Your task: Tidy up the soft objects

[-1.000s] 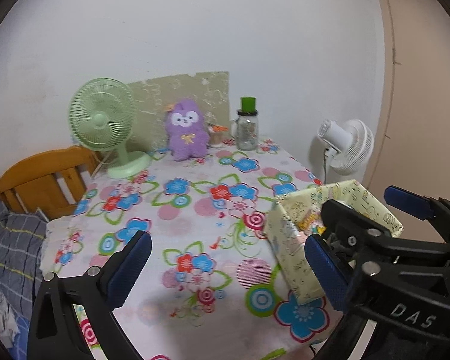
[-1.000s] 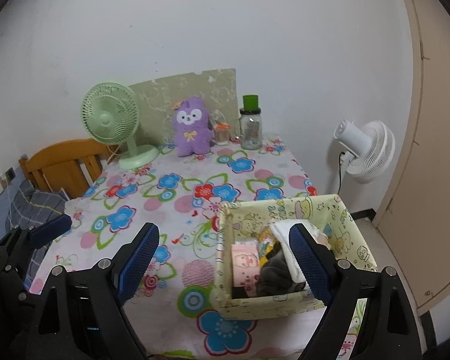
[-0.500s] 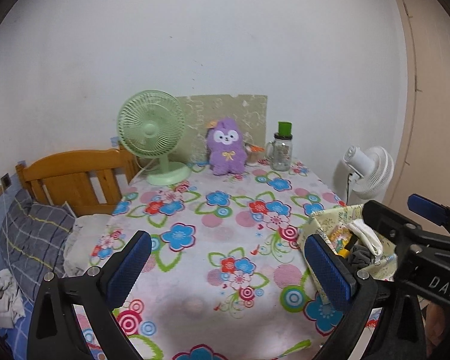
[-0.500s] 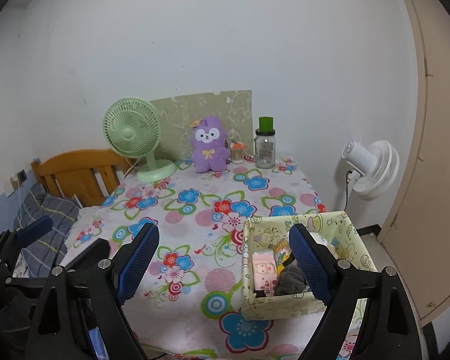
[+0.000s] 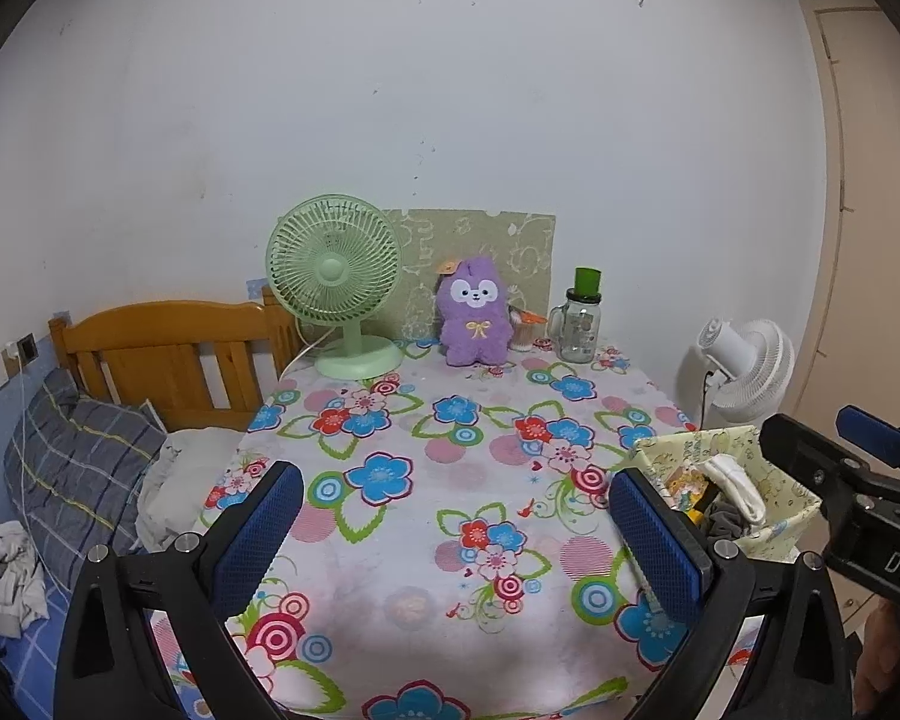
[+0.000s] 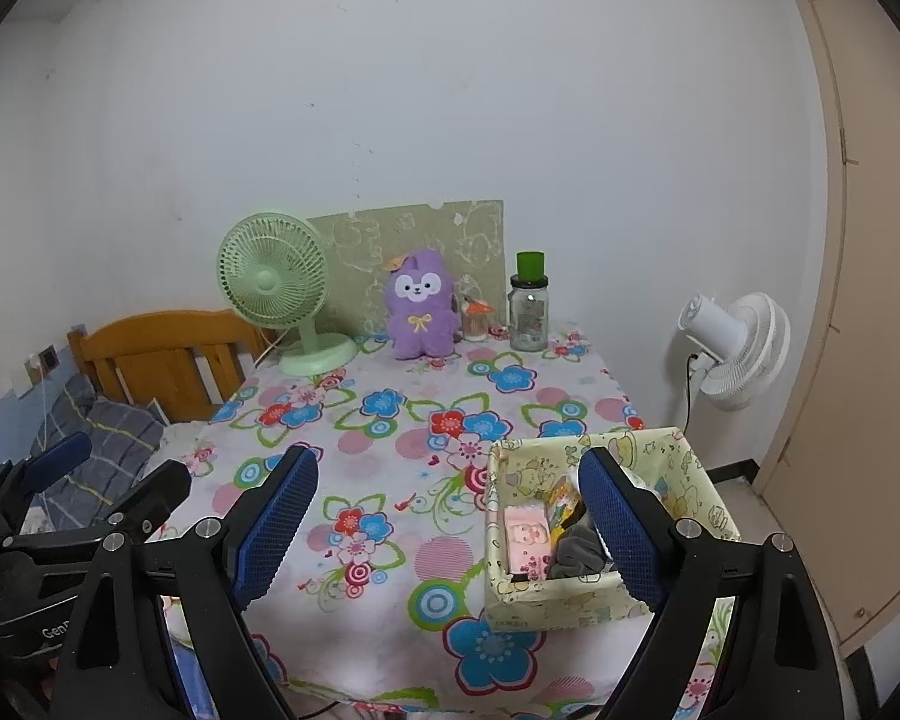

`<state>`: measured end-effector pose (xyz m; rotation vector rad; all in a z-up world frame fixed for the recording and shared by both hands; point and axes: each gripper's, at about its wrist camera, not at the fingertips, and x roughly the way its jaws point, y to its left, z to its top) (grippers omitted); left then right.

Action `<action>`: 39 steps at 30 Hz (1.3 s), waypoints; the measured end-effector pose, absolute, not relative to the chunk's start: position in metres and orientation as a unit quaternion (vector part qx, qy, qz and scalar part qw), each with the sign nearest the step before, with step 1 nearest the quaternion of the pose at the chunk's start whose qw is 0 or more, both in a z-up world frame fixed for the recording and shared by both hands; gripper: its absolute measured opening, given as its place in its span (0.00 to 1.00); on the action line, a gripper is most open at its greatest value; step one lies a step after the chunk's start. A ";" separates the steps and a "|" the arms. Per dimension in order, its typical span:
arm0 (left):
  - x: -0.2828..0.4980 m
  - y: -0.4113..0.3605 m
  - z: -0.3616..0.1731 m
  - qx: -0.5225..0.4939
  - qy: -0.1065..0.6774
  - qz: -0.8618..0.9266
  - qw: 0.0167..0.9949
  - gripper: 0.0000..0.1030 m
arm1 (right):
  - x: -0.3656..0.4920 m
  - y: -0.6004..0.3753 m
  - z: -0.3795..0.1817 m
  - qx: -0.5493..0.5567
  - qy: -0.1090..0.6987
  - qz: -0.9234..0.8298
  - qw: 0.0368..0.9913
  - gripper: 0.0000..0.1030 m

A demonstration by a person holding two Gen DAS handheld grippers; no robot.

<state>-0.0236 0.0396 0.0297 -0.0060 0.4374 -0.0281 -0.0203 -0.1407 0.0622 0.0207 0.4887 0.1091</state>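
Observation:
A yellow patterned fabric box stands at the table's front right corner, holding a pink pack, grey cloth and a white sock. The box also shows in the left wrist view. A purple plush toy sits at the far edge of the table, also in the left wrist view. My left gripper is open and empty, held back from the table's front edge. My right gripper is open and empty, just in front of the box.
A floral tablecloth covers the table. A green desk fan, a glass jar with green lid and a small cup stand at the back. A white floor fan stands right; a wooden bed with pillow lies left.
Both grippers have pulled back and up from the table, so the box and table look smaller and farther. Both stayed open and empty.

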 end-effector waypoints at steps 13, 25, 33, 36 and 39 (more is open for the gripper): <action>-0.020 0.026 0.030 0.012 0.225 -0.017 0.974 1.00 | -0.022 -0.148 0.063 0.016 0.233 0.047 0.971 0.91; -0.022 0.022 0.031 0.015 0.223 -0.017 0.975 1.00 | -0.020 -0.152 0.062 0.022 0.235 0.043 0.971 0.91; -0.023 0.022 0.031 0.016 0.222 -0.018 0.975 1.00 | -0.021 -0.153 0.062 0.022 0.234 0.042 0.971 0.91; -0.022 0.022 0.031 0.015 0.222 -0.018 0.975 1.00 | -0.020 -0.153 0.062 0.022 0.234 0.042 0.971 0.91; -0.022 0.023 0.031 0.015 0.222 -0.019 0.975 1.00 | -0.020 -0.153 0.062 0.022 0.234 0.042 0.971 0.91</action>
